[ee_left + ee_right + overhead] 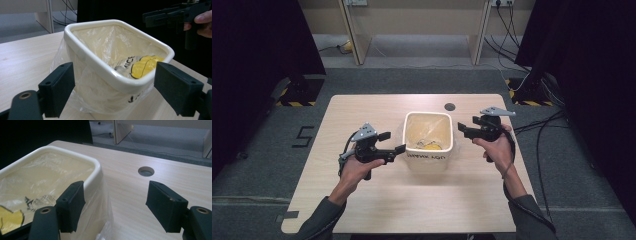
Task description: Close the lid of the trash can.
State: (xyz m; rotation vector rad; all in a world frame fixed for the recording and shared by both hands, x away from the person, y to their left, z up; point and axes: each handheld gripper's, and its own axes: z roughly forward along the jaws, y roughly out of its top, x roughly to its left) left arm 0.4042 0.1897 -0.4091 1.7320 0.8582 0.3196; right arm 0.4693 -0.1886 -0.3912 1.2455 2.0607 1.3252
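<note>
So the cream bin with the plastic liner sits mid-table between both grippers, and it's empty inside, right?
Not quite. The cream bin does sit mid-table between the left gripper and the right gripper, with the plastic liner in it, but it is not empty: a crumpled yellow wrapper lies at the bottom, as the left gripper view shows.

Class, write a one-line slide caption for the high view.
Two hand-held grippers, left gripper and right gripper, fingers open, flank a plastic-lined cream bin on a wooden table.
</note>
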